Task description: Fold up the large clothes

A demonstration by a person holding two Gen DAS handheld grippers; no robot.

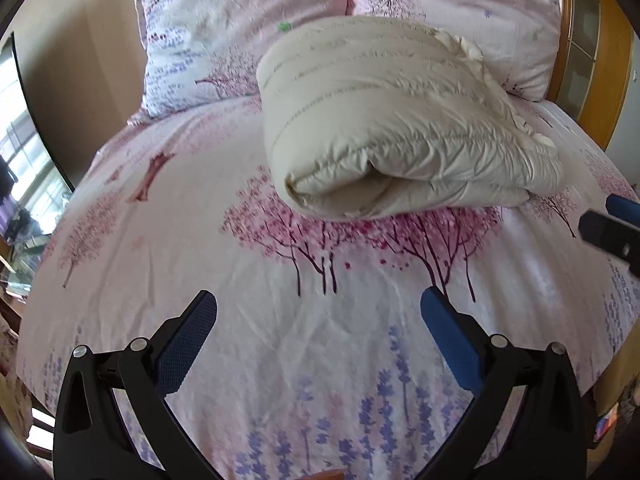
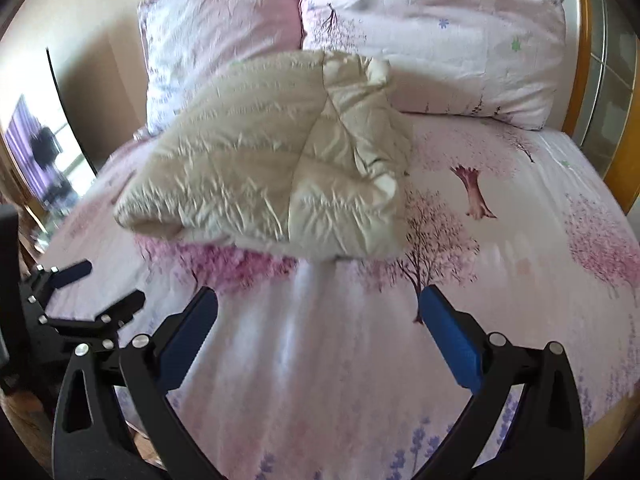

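Note:
A cream quilted puffer garment (image 1: 392,120) lies folded into a thick bundle on the bed, its folded edge facing me; it also shows in the right wrist view (image 2: 280,168). My left gripper (image 1: 318,316) is open and empty, held over the sheet a short way in front of the bundle. My right gripper (image 2: 318,312) is open and empty too, in front of the bundle's near right corner. The right gripper's fingers (image 1: 612,224) show at the right edge of the left wrist view. The left gripper (image 2: 96,288) shows at the left of the right wrist view.
The bed sheet (image 1: 200,264) is pink with tree prints. Two pillows (image 1: 224,28) (image 1: 472,8) lie behind the bundle. A wooden headboard (image 1: 600,80) stands at the right. A window (image 1: 20,148) and a wall are at the left.

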